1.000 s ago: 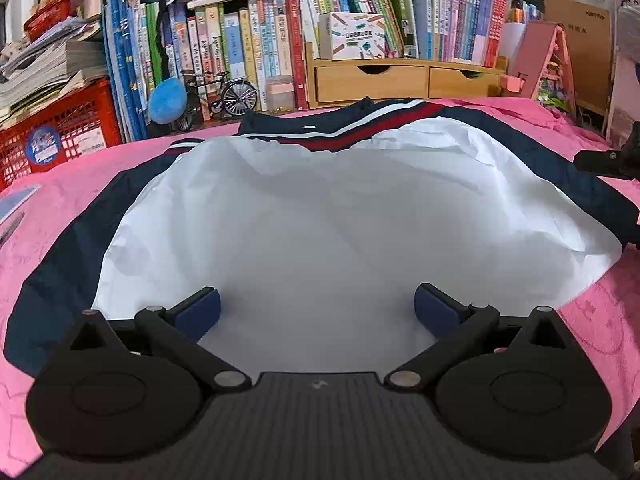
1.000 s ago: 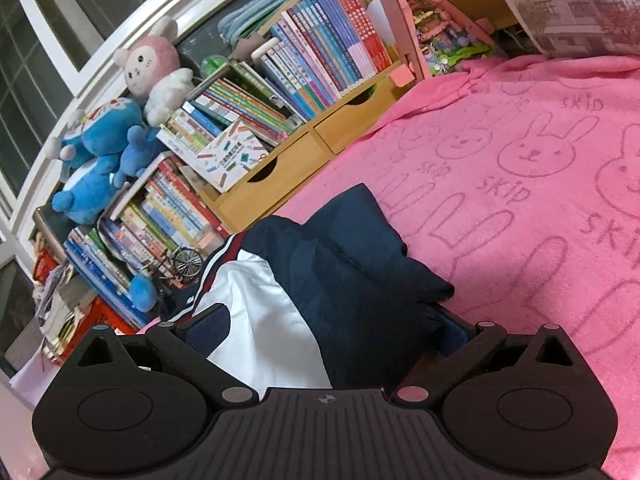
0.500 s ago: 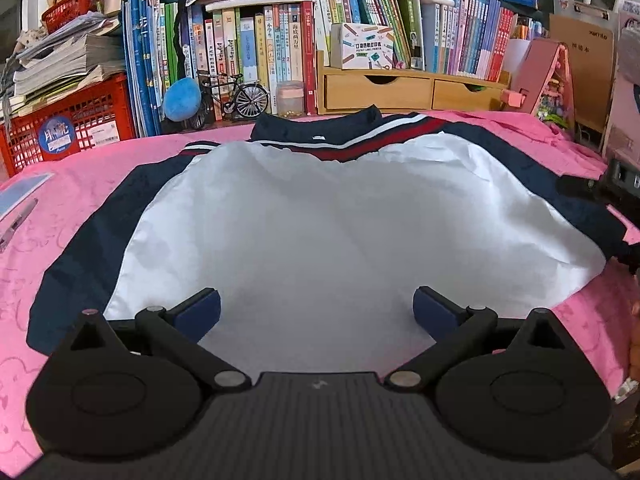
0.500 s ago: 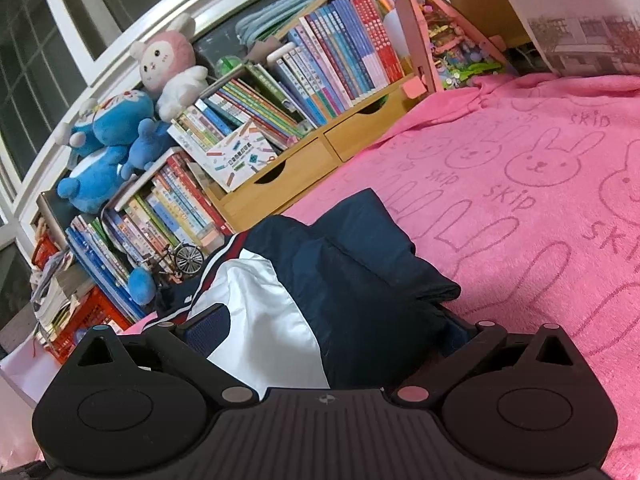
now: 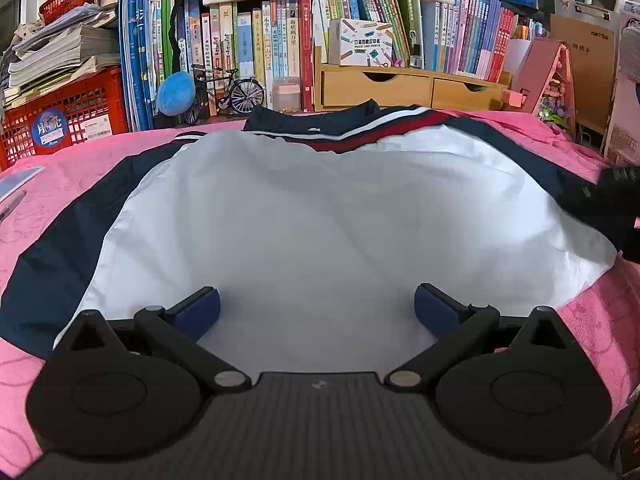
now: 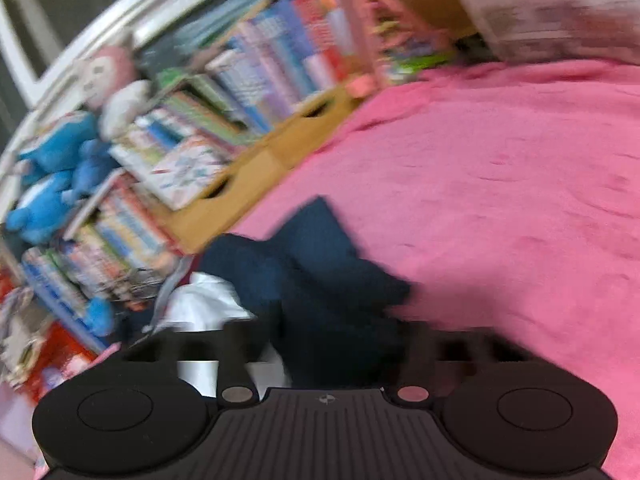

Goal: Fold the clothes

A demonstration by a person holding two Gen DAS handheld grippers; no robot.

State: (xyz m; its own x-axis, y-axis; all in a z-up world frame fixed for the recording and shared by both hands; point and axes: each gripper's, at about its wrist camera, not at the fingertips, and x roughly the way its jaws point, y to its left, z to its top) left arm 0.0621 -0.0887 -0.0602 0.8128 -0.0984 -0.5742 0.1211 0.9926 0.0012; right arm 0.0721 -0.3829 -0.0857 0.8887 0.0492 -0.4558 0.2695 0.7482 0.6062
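Note:
A white jacket (image 5: 320,216) with navy sleeves and a red and white stripe at the collar lies spread flat on the pink blanket (image 5: 48,184). My left gripper (image 5: 318,308) hovers open over the white lower part, with nothing pinched between its blue pads. The right wrist view is blurred. In it my right gripper (image 6: 324,336) is closing its jaws around the bunched navy sleeve (image 6: 320,264), which fills the gap between them. The same gripper shows as a dark shape (image 5: 616,196) at the right edge of the left wrist view, on the jacket's right sleeve.
Along the far edge stand rows of books (image 5: 260,52), a wooden drawer unit (image 5: 400,88), a red crate (image 5: 68,116), a model bicycle (image 5: 228,92) and plush toys (image 6: 56,176). Bare pink blanket (image 6: 520,200) stretches to the right of the sleeve.
The right gripper's fingers have drawn in from wide open onto the navy sleeve, and its view has blurred. The left gripper stays open over the white panel, barely shifted.

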